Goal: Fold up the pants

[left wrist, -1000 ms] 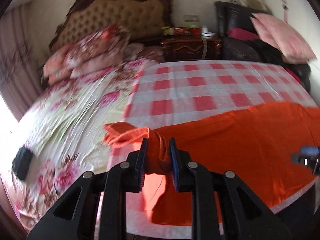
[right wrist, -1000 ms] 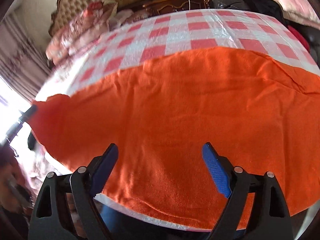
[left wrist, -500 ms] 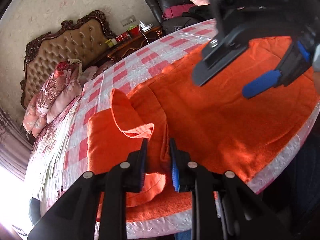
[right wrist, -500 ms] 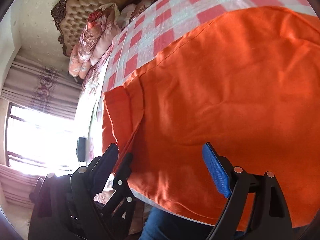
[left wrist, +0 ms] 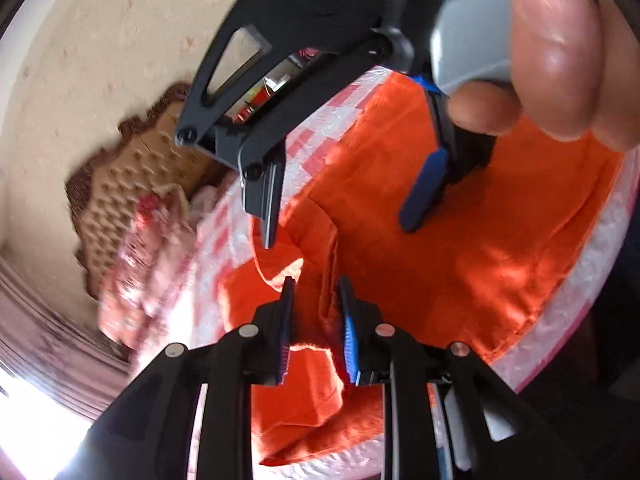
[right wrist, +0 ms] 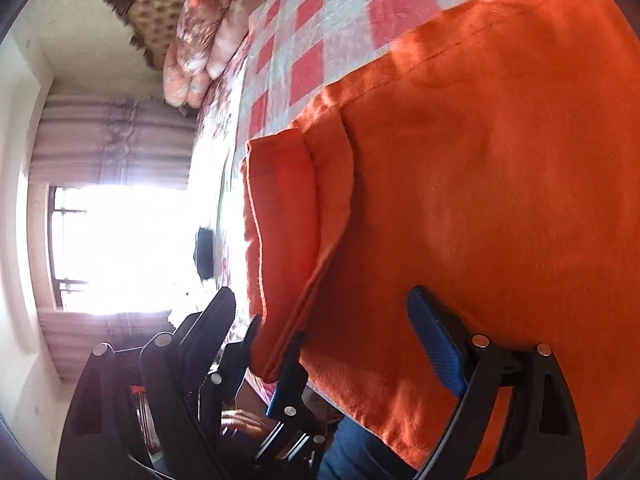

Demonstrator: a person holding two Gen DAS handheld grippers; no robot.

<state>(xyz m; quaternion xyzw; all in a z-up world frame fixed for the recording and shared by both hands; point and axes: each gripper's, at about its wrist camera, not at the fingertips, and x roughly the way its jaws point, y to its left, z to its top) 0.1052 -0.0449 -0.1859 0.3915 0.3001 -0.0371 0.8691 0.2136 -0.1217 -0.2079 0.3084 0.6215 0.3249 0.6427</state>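
Since a second ago the pinched end of the orange pants [left wrist: 460, 264] has been carried over the spread cloth, so a folded flap [right wrist: 284, 216] now lies doubled back on the garment where it earlier hung off the side, and the right tool has come in close above the left one. The pants lie spread on the red-and-white checked cover [right wrist: 308, 52] of the bed, their near edge running along the cover's pale border [left wrist: 568, 312]. The left tool [left wrist: 316, 320] is clenched on a bunched ridge of the orange cloth, its blue-padded fingers [left wrist: 349, 328] pressed in from both sides with fabric standing up between them. The right tool [right wrist: 320, 340] hangs released just over the pants, its jaws wide apart and nothing between them; in the left wrist view it fills the upper frame, and the person's fingers [left wrist: 556, 48] around it block much of the room. Beyond the cloth lie floral pillows [right wrist: 200, 44] against a tufted headboard [left wrist: 148, 168], with curtains [right wrist: 116, 140] and a glaring window [right wrist: 128, 240] to the side. A dark object [right wrist: 205, 254] lies on the bed near the window; what it is cannot be told.
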